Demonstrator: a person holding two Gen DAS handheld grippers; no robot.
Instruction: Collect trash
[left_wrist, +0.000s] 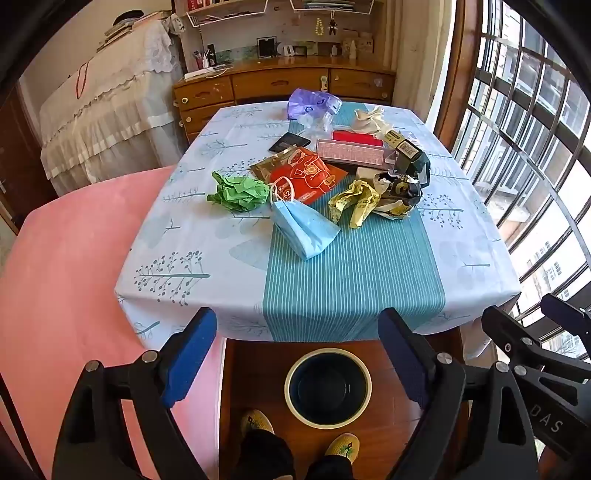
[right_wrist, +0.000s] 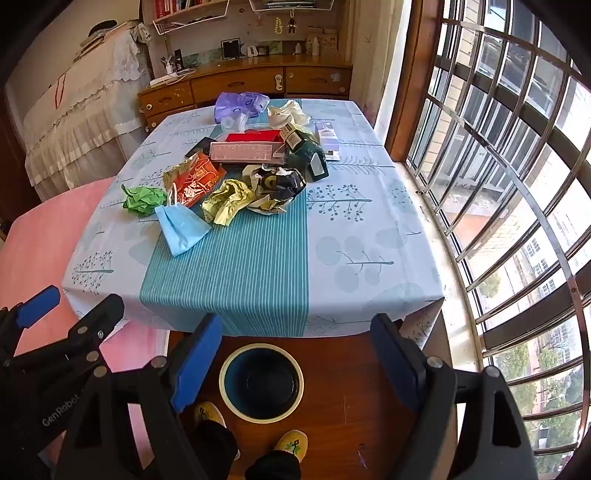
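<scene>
Your trash pile (left_wrist: 325, 173) sits mid-table on the teal stripe of the tablecloth (left_wrist: 354, 288). The blue face mask (left_wrist: 303, 225) lies nearest you, long axis slanting toward the table's near-right. The pink box (left_wrist: 354, 151) lies crosswise. Items behind it overlap and are hard to separate. The bin (left_wrist: 328, 386) stands on the floor below the table's edge. Your left gripper (left_wrist: 297, 354) and right gripper (right_wrist: 295, 354) are both spread wide, gripping nothing.
</scene>
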